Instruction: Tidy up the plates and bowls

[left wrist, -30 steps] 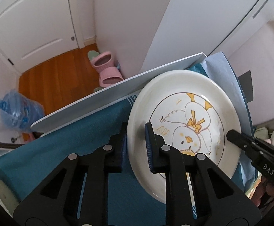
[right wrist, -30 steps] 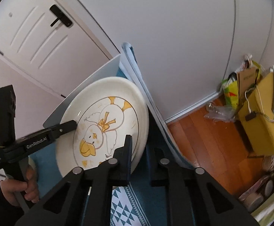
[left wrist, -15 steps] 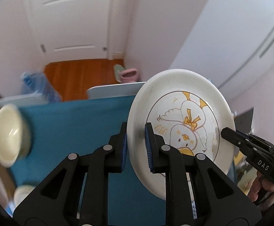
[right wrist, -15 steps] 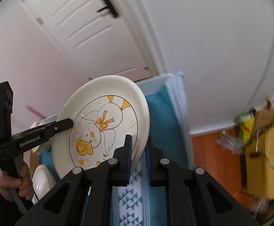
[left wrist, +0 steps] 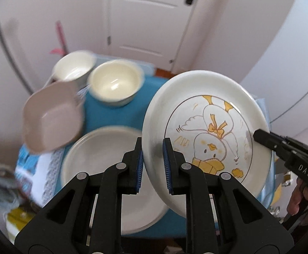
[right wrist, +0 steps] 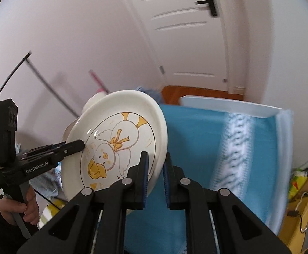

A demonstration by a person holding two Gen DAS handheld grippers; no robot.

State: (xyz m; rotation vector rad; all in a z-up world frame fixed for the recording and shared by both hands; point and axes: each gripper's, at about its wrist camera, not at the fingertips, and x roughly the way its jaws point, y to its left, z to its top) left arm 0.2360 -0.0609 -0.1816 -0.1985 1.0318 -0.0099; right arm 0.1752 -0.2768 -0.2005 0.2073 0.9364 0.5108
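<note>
A white plate with a yellow duck drawing [left wrist: 206, 135] hangs tilted in the air over the blue cloth. My left gripper [left wrist: 152, 148] is shut on its left rim, and my right gripper [right wrist: 155, 163] is shut on the opposite rim. The right gripper's tip [left wrist: 259, 136] shows at the plate's right side in the left wrist view. The right wrist view shows the duck plate [right wrist: 115, 139] with the left gripper [right wrist: 79, 145] on its far edge. Under the left gripper lies a plain white plate [left wrist: 103, 160]. Beyond it stand two cream bowls [left wrist: 115, 84] [left wrist: 73, 67] and a pinkish square dish [left wrist: 52, 116].
The blue cloth [right wrist: 196, 148] covers a white table whose far edge [right wrist: 228, 105] faces a wooden floor and a white door [right wrist: 192, 42]. A person's hand [right wrist: 26, 209] grips the left handle. Boxes and bags lie on the floor at the right [right wrist: 302, 186].
Both grippers have swung the duck plate to the left and lifted it. The bowls, the square dish and the plain plate have come into the left wrist view.
</note>
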